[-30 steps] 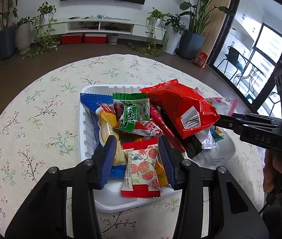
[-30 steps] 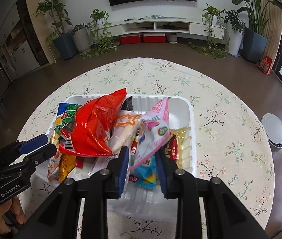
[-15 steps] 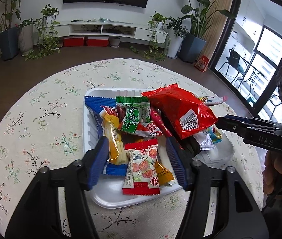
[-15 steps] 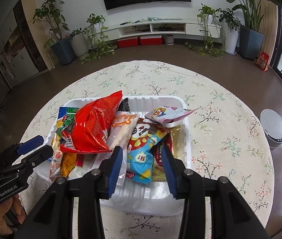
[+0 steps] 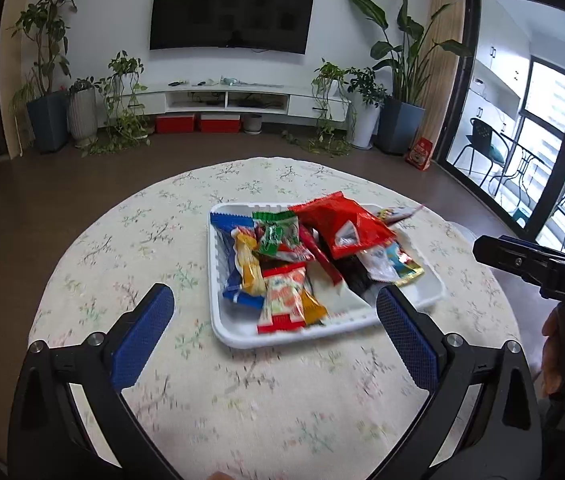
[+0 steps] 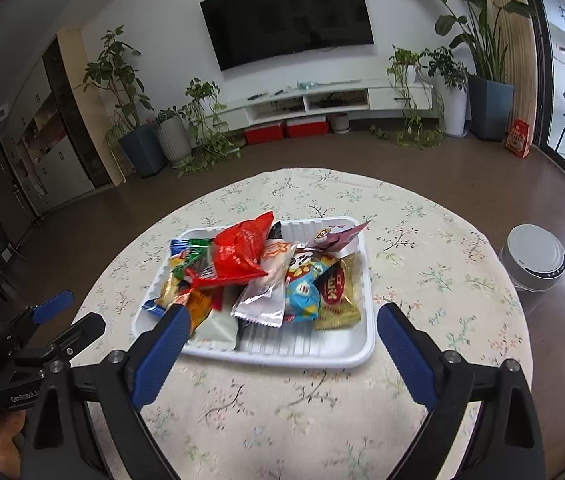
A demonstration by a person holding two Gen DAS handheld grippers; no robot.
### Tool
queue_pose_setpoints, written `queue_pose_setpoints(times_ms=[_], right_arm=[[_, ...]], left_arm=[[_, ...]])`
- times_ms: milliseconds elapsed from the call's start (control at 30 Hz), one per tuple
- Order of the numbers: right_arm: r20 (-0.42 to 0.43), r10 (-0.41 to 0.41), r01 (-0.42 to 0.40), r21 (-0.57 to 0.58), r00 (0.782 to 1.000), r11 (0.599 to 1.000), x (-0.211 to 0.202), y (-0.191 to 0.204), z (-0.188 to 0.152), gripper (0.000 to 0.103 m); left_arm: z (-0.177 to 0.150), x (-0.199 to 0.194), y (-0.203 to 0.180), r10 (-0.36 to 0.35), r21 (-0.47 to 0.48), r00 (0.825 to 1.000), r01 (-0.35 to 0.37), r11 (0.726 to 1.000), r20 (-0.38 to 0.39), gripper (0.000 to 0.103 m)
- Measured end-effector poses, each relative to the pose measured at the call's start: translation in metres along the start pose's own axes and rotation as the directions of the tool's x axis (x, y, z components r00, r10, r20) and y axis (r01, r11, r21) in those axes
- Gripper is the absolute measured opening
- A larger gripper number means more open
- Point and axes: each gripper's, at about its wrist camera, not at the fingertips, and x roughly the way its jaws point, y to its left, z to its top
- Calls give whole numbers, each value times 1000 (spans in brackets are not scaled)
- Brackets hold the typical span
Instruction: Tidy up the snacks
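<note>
Left wrist view: near table (image 5: 130, 240) edge, angled down, facing far TV wall. Right wrist view: same, from slightly further right. Both share snack tray (image 5: 218, 320) (image 6: 362, 352), TV (image 5: 232, 10) (image 6: 288, 16), plants.

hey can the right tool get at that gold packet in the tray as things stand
Probably yes. The gold packet lies uncovered at the near right of the white tray, and the right tool, jaws opening and empty, faces it.
</note>
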Motion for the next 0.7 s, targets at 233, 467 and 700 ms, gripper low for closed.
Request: queue_pose_setpoints(times_ms=[233, 467, 700], right_arm=[[66, 26, -27, 4, 997, 1000, -56, 16, -25, 98], [131, 35, -34, -12, 991, 999, -100, 29, -40, 99], [159, 46, -43, -21, 986, 999, -122, 34, -51, 99]], left_arm=[[-14, -80, -13, 117, -102, 991, -111, 989, 64, 103], [-11, -128, -31, 313, -60, 941, -308, 949, 125, 103], [-14, -158, -51, 324, -32, 933, -324, 946, 157, 103]])
